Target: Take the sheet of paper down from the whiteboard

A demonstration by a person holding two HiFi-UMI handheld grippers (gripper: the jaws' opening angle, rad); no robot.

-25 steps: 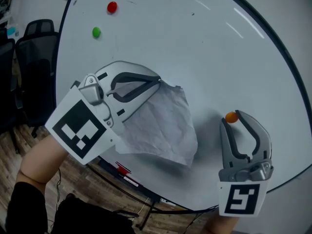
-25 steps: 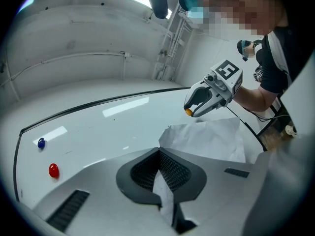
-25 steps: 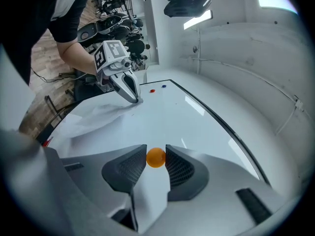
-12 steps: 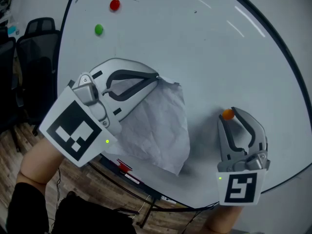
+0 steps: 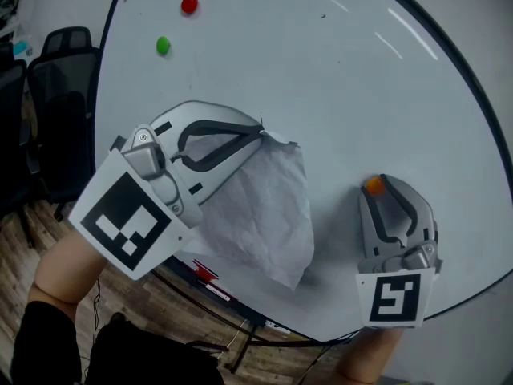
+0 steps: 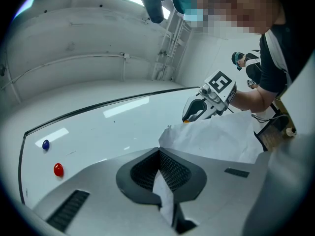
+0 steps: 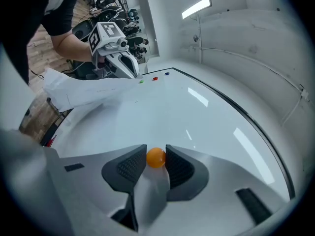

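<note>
Facing the whiteboard (image 5: 321, 95). Pinching the crumpled sheet of paper (image 5: 264, 207) by its top edge in the left gripper's (image 5: 258, 131) closed jaws, paper hanging just beneath them. Clamping the small orange magnet (image 7: 156, 157) between the right gripper's (image 5: 383, 184) pads.

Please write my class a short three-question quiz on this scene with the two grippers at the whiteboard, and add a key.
1. True or false: the left gripper is shut on the sheet of paper.
2. What do the jaws of the right gripper hold? A eraser; B orange magnet; C marker.
3. Which two magnets show at the upper left of the whiteboard in the head view?
Key: 1 true; 2 B; 3 red magnet and green magnet.
</note>
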